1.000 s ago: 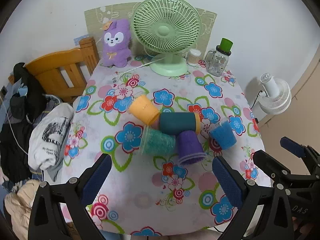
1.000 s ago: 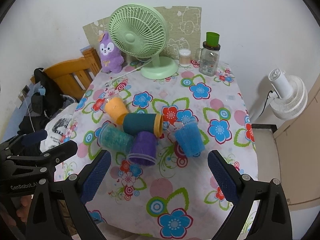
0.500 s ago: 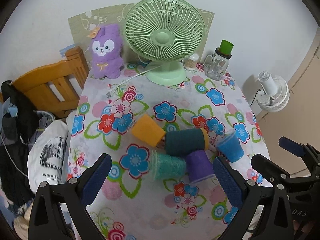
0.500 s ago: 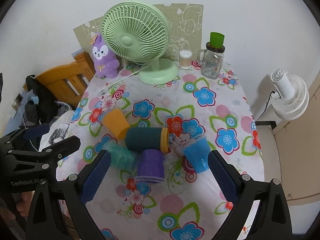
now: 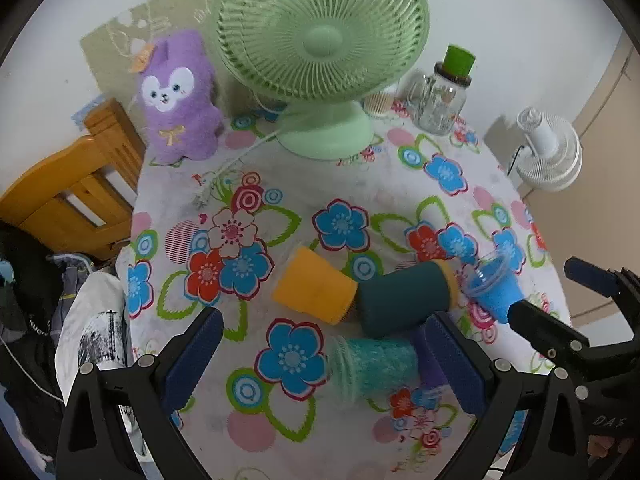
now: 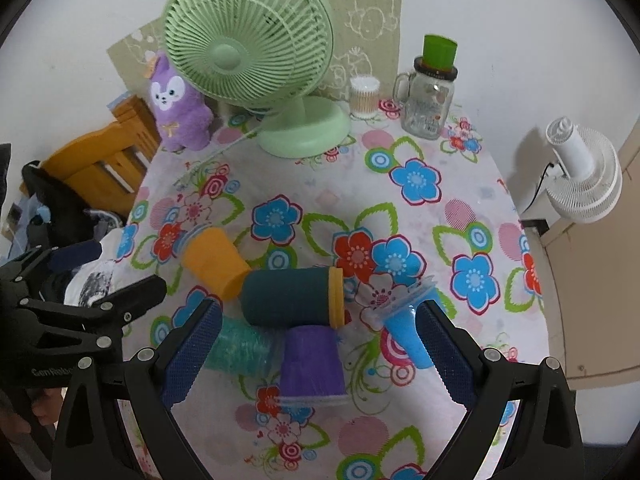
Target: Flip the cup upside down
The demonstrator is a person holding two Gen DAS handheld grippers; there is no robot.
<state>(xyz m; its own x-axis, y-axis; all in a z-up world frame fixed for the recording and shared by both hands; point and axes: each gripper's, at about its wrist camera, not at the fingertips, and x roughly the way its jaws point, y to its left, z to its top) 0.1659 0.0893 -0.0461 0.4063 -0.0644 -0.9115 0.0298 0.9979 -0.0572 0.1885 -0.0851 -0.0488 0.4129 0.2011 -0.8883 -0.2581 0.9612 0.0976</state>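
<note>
Several cups lie in a cluster on the flowered tablecloth (image 6: 420,216). An orange cup (image 5: 314,292) (image 6: 216,262), a dark teal cup (image 5: 402,300) (image 6: 290,298), a green textured cup (image 5: 374,362) (image 6: 240,346) and a blue cup (image 5: 494,290) (image 6: 406,334) lie on their sides. A purple cup (image 6: 312,362) stands mouth down. My left gripper (image 5: 320,360) is open, above the green cup. My right gripper (image 6: 316,354) is open, above the purple cup. It also shows at the right of the left wrist view (image 5: 560,312).
A green desk fan (image 6: 256,52), a purple plush toy (image 6: 178,106), a glass jar with a green lid (image 6: 430,92) and a cotton swab tub (image 6: 364,96) stand at the table's back. A wooden chair (image 5: 68,196) and clothes are left; a white fan (image 6: 584,176) right.
Both grippers have moved forward and down toward the cup cluster, which now looks larger and nearer. Both stay open. The cups have not moved.
</note>
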